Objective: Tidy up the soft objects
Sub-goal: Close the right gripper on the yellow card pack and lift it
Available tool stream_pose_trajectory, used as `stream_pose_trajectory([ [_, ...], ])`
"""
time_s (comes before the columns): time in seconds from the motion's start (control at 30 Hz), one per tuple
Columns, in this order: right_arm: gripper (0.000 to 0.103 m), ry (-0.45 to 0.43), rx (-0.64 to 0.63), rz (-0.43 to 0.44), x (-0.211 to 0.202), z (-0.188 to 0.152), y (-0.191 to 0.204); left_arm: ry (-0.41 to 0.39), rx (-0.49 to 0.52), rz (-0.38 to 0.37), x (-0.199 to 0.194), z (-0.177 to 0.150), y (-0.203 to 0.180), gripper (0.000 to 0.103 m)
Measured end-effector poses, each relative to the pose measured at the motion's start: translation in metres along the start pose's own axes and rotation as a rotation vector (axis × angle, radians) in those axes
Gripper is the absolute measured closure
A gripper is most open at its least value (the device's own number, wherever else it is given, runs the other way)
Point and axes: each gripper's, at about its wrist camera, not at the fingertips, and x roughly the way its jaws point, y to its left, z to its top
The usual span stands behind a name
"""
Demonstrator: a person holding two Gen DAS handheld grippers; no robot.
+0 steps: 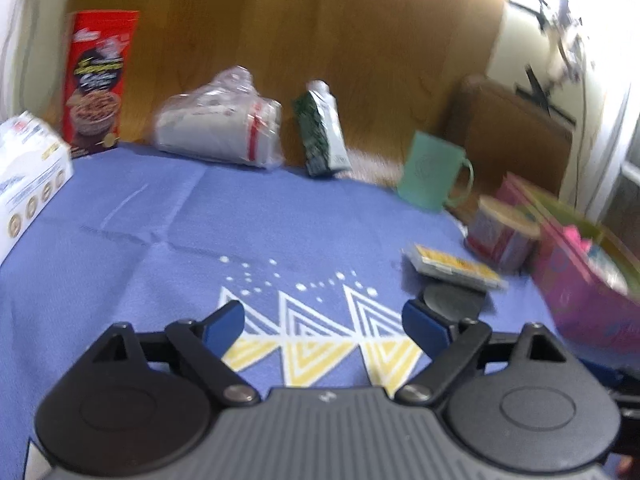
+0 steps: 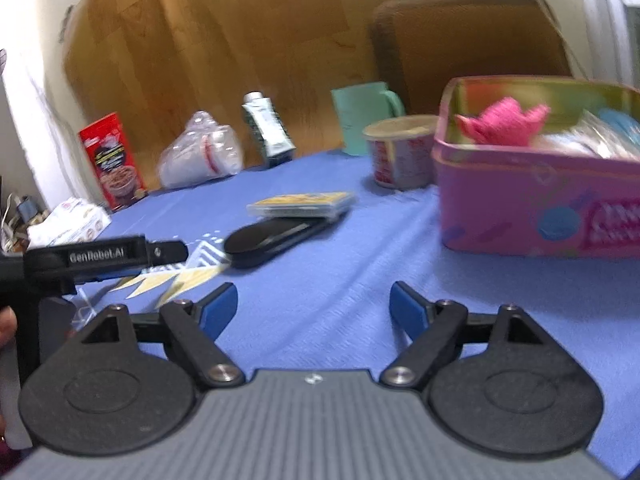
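A pink tin box [image 2: 528, 204] stands on the blue cloth at the right; a pink soft thing [image 2: 506, 122] and clear-wrapped items [image 2: 600, 140] lie inside it. The box also shows at the right edge of the left wrist view [image 1: 576, 292]. A clear bag of white soft goods [image 1: 220, 128] lies at the cloth's far edge, also in the right wrist view [image 2: 202, 156]. My left gripper [image 1: 322, 322] is open and empty above the patterned cloth; its side shows in the right wrist view [image 2: 106, 258]. My right gripper [image 2: 312, 306] is open and empty, left of the box.
A red cereal box [image 1: 98, 80], a green-white carton [image 1: 322, 130], a teal mug [image 1: 434, 172] and a noodle cup [image 1: 500, 232] stand along the back. A yellow flat pack [image 2: 302, 204] rests on a black case [image 2: 272, 240]. A white tissue pack [image 1: 28, 176] sits far left.
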Motion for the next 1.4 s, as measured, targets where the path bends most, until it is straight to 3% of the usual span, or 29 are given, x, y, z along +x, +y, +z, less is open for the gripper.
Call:
stream_pose_trajectory([
  [0.1,0.018,0.012,-0.037,0.014,0.017,0.015,0.002,-0.035,-0.053,-0.012,-0.005,0.000,0.009,0.011],
  [0.33,0.017,0.081,-0.094,-0.011,0.084,0.066,-0.012,-0.050,-0.038,-0.050,-0.006,0.002,0.009,0.010],
  [0.43,0.015,0.159,-0.102,-0.034,0.113,0.072,-0.020,-0.057,-0.051,-0.066,-0.007,0.001,0.010,0.009],
  [0.53,0.015,0.164,-0.147,-0.036,0.123,0.069,-0.017,-0.057,-0.056,-0.084,-0.007,0.001,0.012,0.009],
  [0.6,0.026,0.155,-0.185,-0.013,0.121,0.067,-0.015,-0.051,-0.052,-0.093,-0.006,0.001,0.011,0.009],
  [0.63,0.043,0.151,-0.194,0.007,0.119,0.066,-0.015,-0.047,-0.050,-0.097,-0.006,0.001,0.010,0.009],
  [0.67,0.067,0.149,-0.197,0.024,0.116,0.065,-0.015,-0.043,-0.049,-0.101,-0.005,0.001,0.010,0.009],
  [0.73,0.100,0.159,-0.179,0.029,0.112,0.065,-0.017,-0.038,-0.054,-0.105,-0.004,0.001,0.011,0.009],
  [0.77,0.100,0.165,-0.160,0.034,0.110,0.064,-0.019,-0.037,-0.059,-0.104,-0.005,0.001,0.012,0.009],
  [0.93,0.094,0.145,-0.162,0.045,0.094,0.060,-0.014,0.008,-0.120,-0.093,-0.002,0.005,0.018,0.008],
  [1.0,0.076,0.118,-0.213,0.015,0.095,0.067,-0.009,0.061,-0.196,-0.133,0.005,0.015,0.025,0.008],
  [1.03,0.062,0.106,-0.228,0.004,0.097,0.073,-0.008,0.084,-0.224,-0.159,0.009,0.023,0.027,0.008],
  [1.2,0.027,0.122,-0.340,0.059,0.131,0.096,-0.004,0.139,-0.176,-0.157,0.034,0.058,0.015,0.015],
  [1.4,0.022,0.217,-0.424,0.029,0.176,0.095,-0.010,0.228,-0.290,-0.238,0.080,0.087,0.020,0.013],
])
